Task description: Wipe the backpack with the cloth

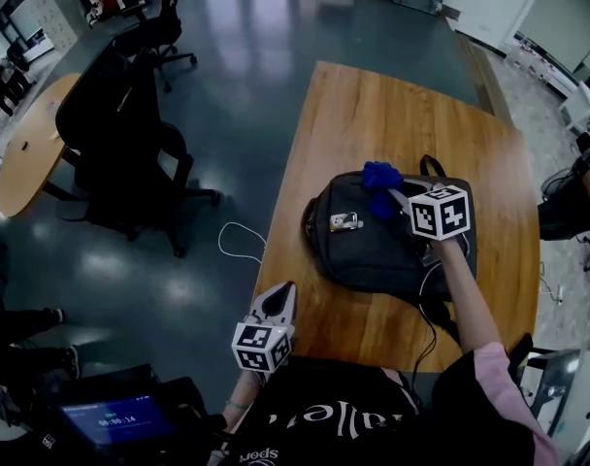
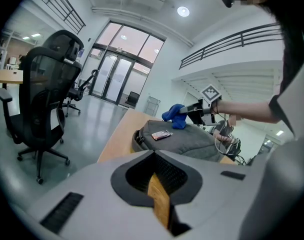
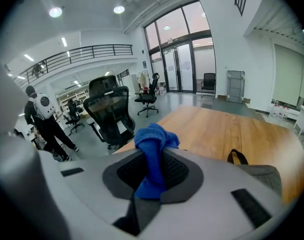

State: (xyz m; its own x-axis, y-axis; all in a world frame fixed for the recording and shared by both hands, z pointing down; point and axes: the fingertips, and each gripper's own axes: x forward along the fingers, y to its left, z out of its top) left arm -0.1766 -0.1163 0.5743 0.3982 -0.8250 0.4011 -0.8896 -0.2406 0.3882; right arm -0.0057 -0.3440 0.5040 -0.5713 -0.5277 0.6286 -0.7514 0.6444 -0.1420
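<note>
The backpack (image 1: pixel 373 250) is laid flat on the table (image 1: pixel 373 115), toward its 6 o'clock end. The blue cloth (image 1: pixel 379 181) is held against the backpack's 12 o'clock edge, clenched in the jaws of the right gripper (image 1: pixel 392 197). The left gripper (image 1: pixel 280 299) is held at the backpack's 7 o'clock, by the table's edge, its jaws closed together on nothing, and a black chair (image 1: pixel 120 134) is seen well apart at 10 o'clock.

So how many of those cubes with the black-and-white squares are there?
2. One cube sits on the left hand-held gripper, held low near the person; the other on the right hand-held gripper, which holds the cloth over the backpack.
</note>
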